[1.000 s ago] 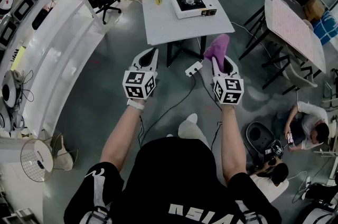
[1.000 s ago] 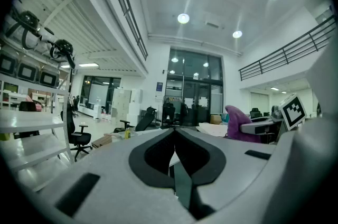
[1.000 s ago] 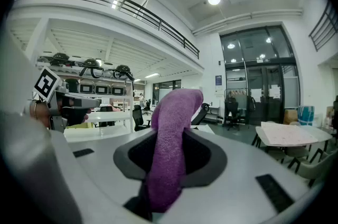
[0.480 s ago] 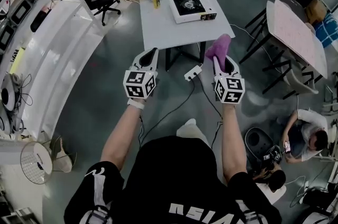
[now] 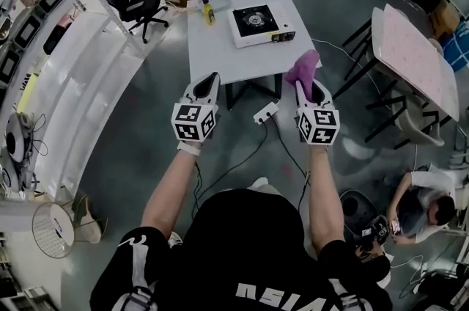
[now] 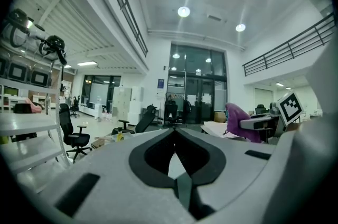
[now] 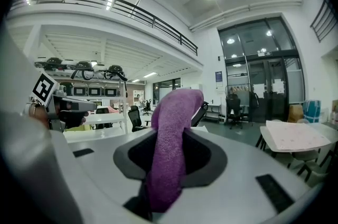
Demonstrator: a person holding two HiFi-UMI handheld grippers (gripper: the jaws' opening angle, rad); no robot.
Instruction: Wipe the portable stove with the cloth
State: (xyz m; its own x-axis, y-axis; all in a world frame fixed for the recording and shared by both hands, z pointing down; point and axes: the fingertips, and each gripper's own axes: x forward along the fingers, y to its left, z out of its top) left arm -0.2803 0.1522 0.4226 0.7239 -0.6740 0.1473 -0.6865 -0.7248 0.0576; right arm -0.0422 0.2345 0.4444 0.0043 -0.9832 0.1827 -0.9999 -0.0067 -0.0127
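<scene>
Carry phase: cloth [image 5: 303, 67] held by right gripper [image 5: 308, 88], stove [image 5: 258, 21] well ahead.
The cloth is pinched upright between the right jaws; left gripper [image 5: 207, 84] is pressed shut, empty. The stove is set on the table [image 5: 220, 53], nearer the right gripper; its long axis is laid across the approach, control panel turned toward the person.

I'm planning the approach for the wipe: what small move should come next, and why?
Probably a step forward to the white table, so the cloth can reach. The right gripper is already shut on the purple cloth, but the portable stove sits toward the table's far side, well ahead of that gripper, which is short of the table's near edge.
</scene>
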